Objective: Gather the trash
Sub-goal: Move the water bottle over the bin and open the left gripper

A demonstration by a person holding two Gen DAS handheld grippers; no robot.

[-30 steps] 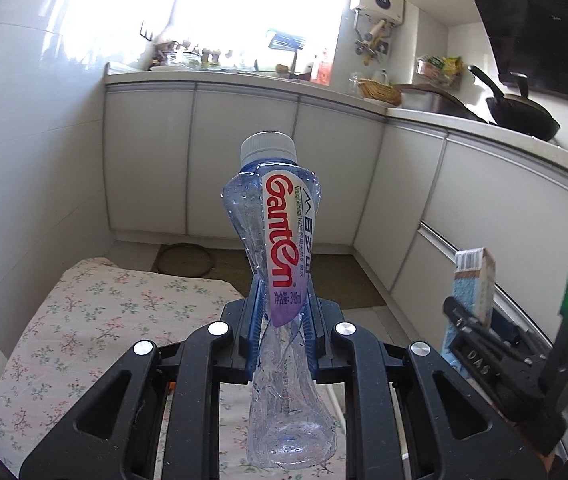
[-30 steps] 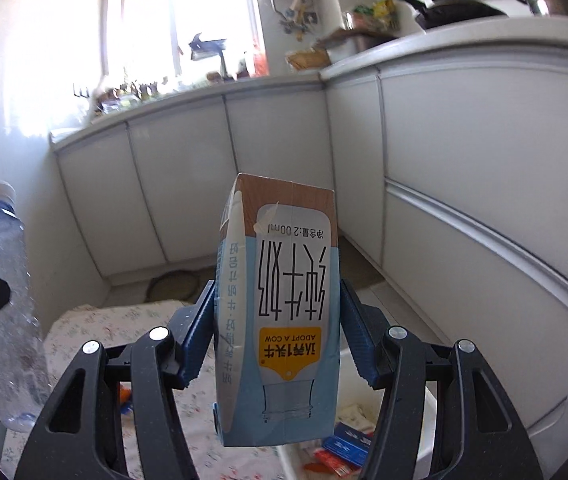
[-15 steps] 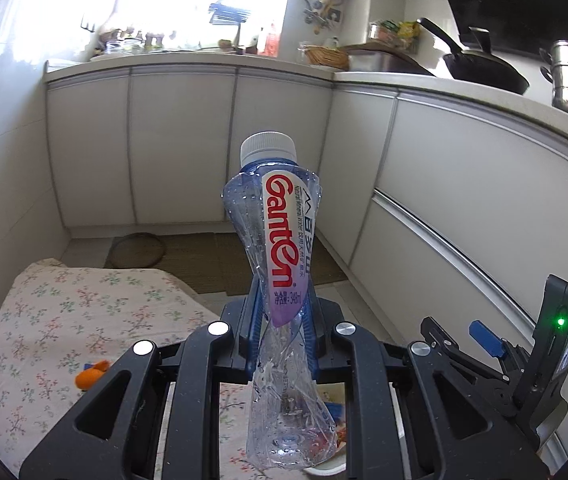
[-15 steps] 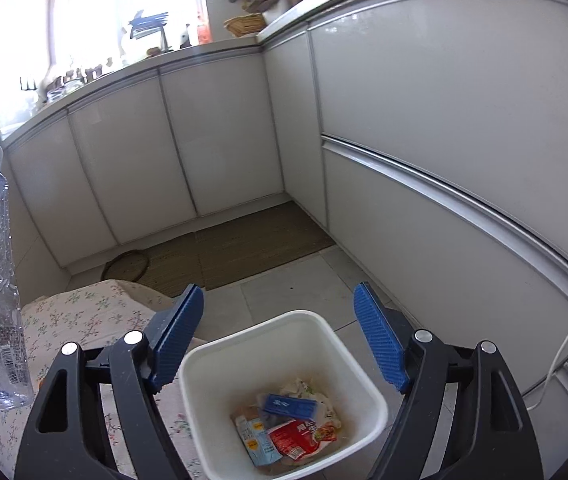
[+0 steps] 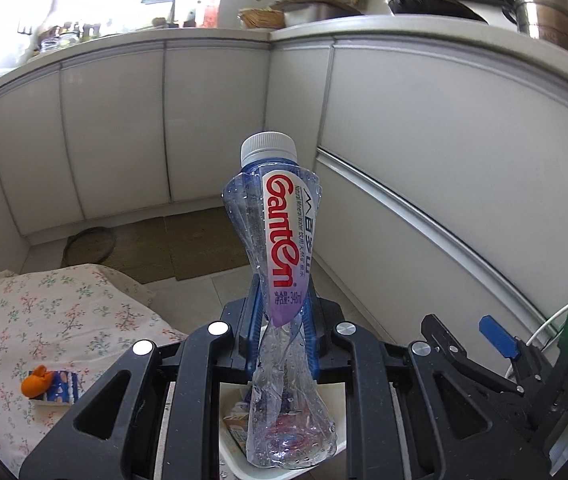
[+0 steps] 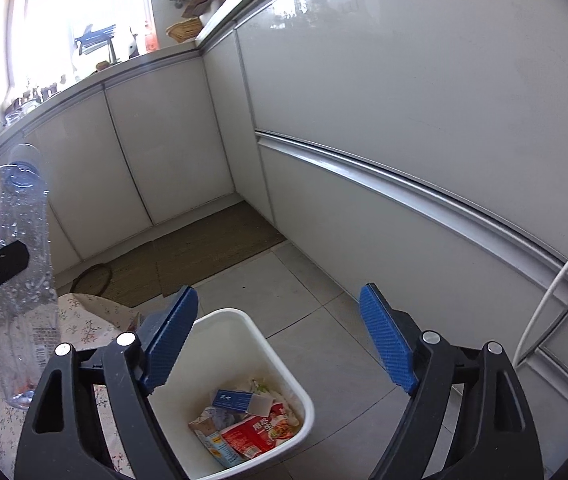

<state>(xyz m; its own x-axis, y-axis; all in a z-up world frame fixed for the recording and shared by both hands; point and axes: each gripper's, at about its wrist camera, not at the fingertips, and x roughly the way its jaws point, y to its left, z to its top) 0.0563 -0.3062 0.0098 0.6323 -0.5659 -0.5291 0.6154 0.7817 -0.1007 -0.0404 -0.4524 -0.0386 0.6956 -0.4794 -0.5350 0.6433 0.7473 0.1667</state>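
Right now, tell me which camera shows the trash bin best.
Right wrist: the white trash bin shows its rim, walls and wrappers inside. Left wrist catches only a sliver of its rim behind the bottle.

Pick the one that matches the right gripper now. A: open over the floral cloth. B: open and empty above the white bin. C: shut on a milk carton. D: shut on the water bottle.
B: the right gripper has its jaws spread with nothing between them, over the white bin.

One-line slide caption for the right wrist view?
Right gripper, jaws open, above white bin of trash; left gripper's water bottle alongside.
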